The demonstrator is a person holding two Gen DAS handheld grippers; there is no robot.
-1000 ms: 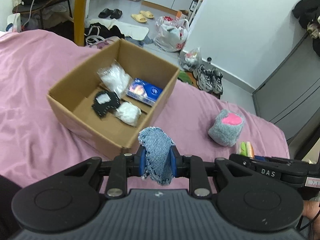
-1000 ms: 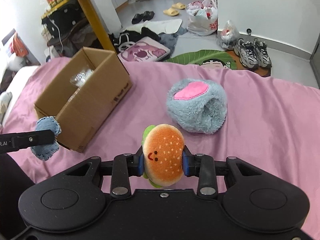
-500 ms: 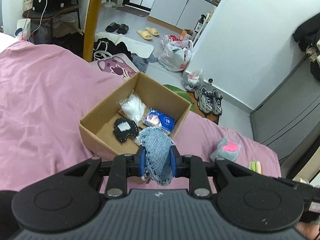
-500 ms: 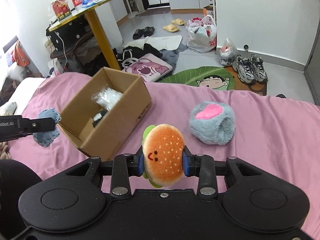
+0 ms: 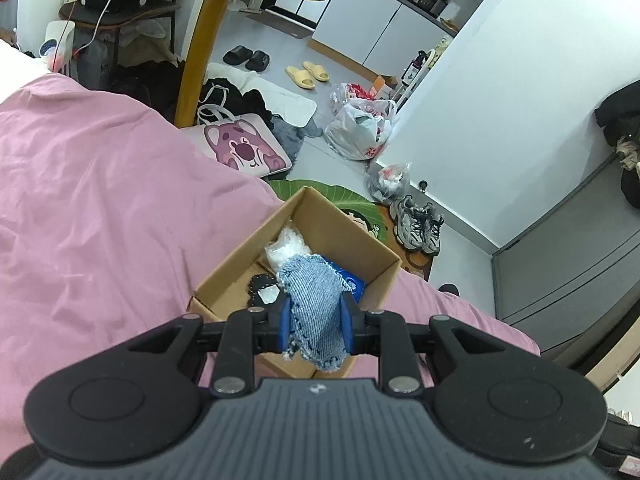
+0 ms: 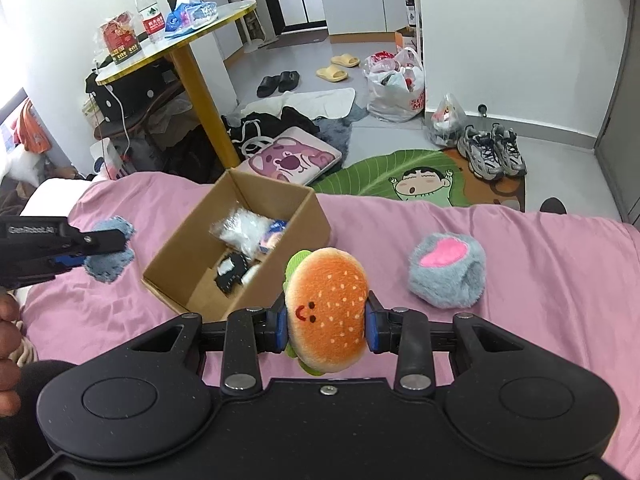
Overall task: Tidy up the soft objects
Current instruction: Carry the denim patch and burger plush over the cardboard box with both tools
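Note:
My left gripper (image 5: 314, 326) is shut on a blue denim pouch (image 5: 316, 300), held high above the near edge of an open cardboard box (image 5: 332, 216) on the pink bed. In the right wrist view the same pouch (image 6: 110, 258) hangs left of the box (image 6: 298, 224). My right gripper (image 6: 326, 326) is shut on an orange burger plush (image 6: 328, 308), raised near the box's right front corner. A grey fluffy plush with a pink heart (image 6: 448, 270) lies on the bed, right of the box. Inside the box lie a white packet (image 6: 244, 232), a black item and a blue pack.
The pink bedspread (image 6: 520, 280) spreads around the box. Beyond the bed's edge the floor holds a pink bear bag (image 6: 288, 160), a green leaf mat (image 6: 384, 176), sneakers (image 6: 492, 150), plastic bags and slippers. A yellow-legged table (image 6: 200, 100) stands at the left. A hand (image 6: 8, 320) shows at the left edge.
Both grippers have risen and pulled back, so the box looks smaller and farther below. The denim pouch and burger plush stay clamped; the left gripper now hangs over the box's near edge.

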